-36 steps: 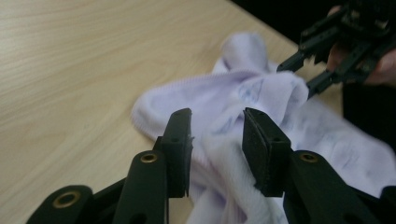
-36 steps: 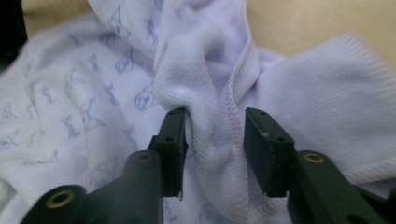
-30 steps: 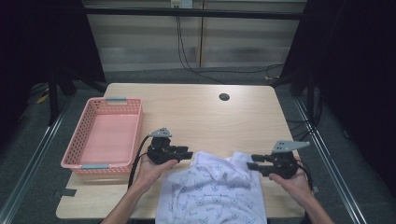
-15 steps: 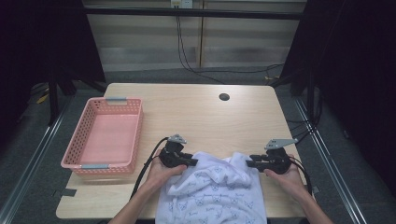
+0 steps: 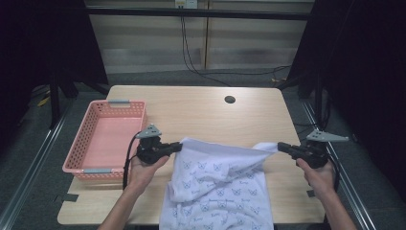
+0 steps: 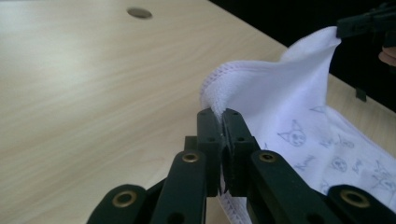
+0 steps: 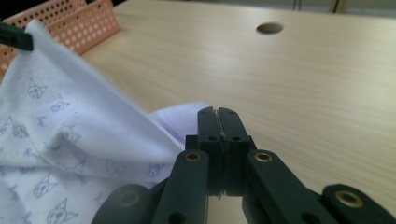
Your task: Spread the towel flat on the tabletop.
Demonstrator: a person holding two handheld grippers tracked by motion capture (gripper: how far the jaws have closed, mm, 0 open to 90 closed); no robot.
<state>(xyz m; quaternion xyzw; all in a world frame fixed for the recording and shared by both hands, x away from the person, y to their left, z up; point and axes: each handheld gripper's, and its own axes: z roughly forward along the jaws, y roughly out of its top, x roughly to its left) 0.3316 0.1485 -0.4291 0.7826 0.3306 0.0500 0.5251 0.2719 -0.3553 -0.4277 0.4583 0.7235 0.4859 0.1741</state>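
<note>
The white cloth [image 5: 218, 184] with small cat prints lies at the near edge of the table [image 5: 201, 112], and its far edge is lifted and stretched between both tools. The left hand-held gripper [image 5: 178, 146] has just closed and pinches one corner. The right hand-held gripper [image 5: 281, 146] has just closed on the other corner. A pink basket [image 5: 79, 158] stands at the left.
</note>
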